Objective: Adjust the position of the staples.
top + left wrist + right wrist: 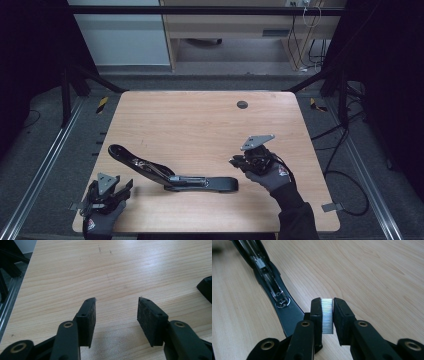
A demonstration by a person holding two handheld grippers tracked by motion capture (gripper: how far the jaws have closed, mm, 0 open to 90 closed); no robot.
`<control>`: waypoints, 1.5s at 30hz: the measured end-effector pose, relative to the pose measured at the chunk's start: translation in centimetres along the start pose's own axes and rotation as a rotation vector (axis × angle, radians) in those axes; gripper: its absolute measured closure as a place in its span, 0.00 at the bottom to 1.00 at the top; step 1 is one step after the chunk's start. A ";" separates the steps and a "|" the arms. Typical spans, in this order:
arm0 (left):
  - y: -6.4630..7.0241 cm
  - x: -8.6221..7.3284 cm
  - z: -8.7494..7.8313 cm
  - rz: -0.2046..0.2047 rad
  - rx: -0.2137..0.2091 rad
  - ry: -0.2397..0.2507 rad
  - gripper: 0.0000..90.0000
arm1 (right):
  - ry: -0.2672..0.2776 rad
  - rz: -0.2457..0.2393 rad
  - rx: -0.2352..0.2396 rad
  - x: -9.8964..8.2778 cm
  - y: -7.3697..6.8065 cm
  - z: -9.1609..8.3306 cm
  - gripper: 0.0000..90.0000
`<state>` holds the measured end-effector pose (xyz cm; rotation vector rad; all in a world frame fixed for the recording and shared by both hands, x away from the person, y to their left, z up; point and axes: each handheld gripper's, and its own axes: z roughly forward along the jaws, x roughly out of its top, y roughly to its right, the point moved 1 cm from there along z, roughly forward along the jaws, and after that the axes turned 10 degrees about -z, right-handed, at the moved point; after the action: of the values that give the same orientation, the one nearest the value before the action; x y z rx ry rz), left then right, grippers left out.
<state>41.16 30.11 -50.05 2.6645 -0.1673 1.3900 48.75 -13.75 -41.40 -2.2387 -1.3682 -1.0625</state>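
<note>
A black stapler (170,173) lies opened out flat on the tabletop (200,120), in the near half, between the two hands. Its long axis runs roughly across the tabletop, from a far-left end near the left edge to a near-right end just short of the right hand; the left arm slants up and away, the right arm lies almost level, and the two meet at a shallow bend in the middle. In the right gripper view the stapler's (274,290) open metal channel faces up, and it stretches away from the jaws toward the top left of that picture.

The right gripper (239,161) is just beside the stapler's right end, raised off the wood. Its jaws pinch a short silver strip of staples (327,315), which stands upright between the pads, ribs running crosswise.

The left gripper (120,192) is at the near left corner of the tabletop, close to the stapler's left arm but apart from it. Its jaws are spread with only bare wood between them (116,312).
</note>
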 end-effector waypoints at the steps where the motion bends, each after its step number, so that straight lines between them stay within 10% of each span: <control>1: 0.0 0.0 0.0 0.000 -0.001 -0.001 0.54 | 0.002 -0.005 0.007 0.1 0.0 0.1 0.87; 45: -0.1 0.0 0.1 -0.007 -0.005 -0.002 0.54 | 0.037 -0.235 0.269 6.1 -2.6 5.9 0.87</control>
<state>41.20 30.22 -50.11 2.6599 -0.1604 1.3833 50.71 -5.08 -41.21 -1.8931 -1.6787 -0.9210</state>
